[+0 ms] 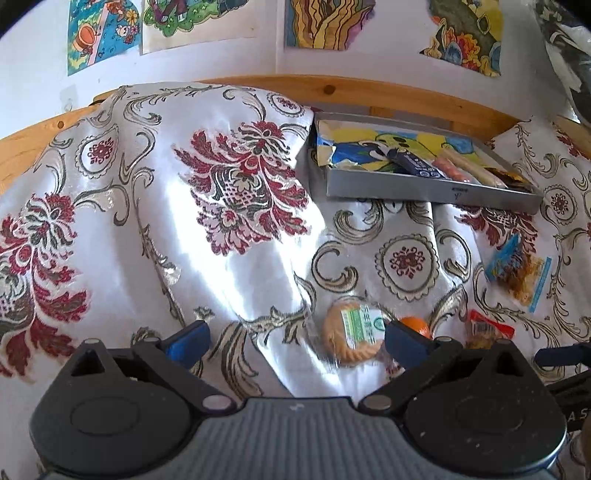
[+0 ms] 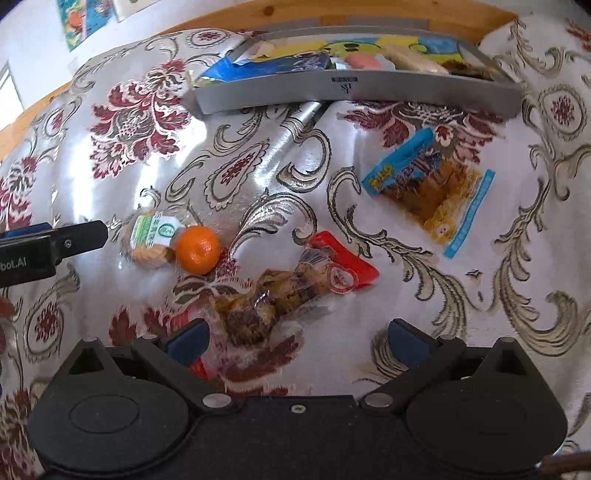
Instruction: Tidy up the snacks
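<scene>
A wrapped round biscuit lies on the patterned cloth beside a small orange. A clear pack of brown pastries with red ends lies just ahead of my right gripper, which is open above its near end. My left gripper is open, with the biscuit just inside its right finger. A blue-edged snack bag lies further right. The grey tray at the back holds several snacks.
A floral white, red and gold cloth covers the wooden table, bunched in folds at the left. Colourful drawings hang on the white wall behind. My left gripper's finger pokes in at the left of the right wrist view.
</scene>
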### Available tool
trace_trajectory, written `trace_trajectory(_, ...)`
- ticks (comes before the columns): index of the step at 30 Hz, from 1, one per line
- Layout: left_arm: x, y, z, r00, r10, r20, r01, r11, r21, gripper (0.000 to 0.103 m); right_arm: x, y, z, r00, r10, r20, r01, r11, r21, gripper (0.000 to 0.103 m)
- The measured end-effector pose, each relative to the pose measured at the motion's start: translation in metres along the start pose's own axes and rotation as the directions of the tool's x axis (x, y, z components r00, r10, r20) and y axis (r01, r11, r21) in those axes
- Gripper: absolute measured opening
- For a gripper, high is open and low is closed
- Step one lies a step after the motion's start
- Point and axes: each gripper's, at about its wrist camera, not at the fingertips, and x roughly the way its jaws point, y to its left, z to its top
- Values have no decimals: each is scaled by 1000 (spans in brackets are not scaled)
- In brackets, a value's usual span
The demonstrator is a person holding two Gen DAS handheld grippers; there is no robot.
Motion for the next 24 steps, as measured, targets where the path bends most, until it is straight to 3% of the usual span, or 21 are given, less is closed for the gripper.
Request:
trace_trajectory(12, 10, 8, -8, 999, 35, -6, -36, 999, -29, 103, 25, 22, 4, 999, 1, 34, 0, 999, -38, 102)
trace_trajectory(17, 10, 10, -8, 999, 36, 5, -36, 999, -31, 103, 32, 33, 2, 997, -38, 62, 43, 996, -78, 102)
trace_trajectory(24, 3, -4, -9, 998, 16, 66, -20, 998, 57, 103, 31, 35, 1, 996, -79, 33, 82, 988, -130, 102)
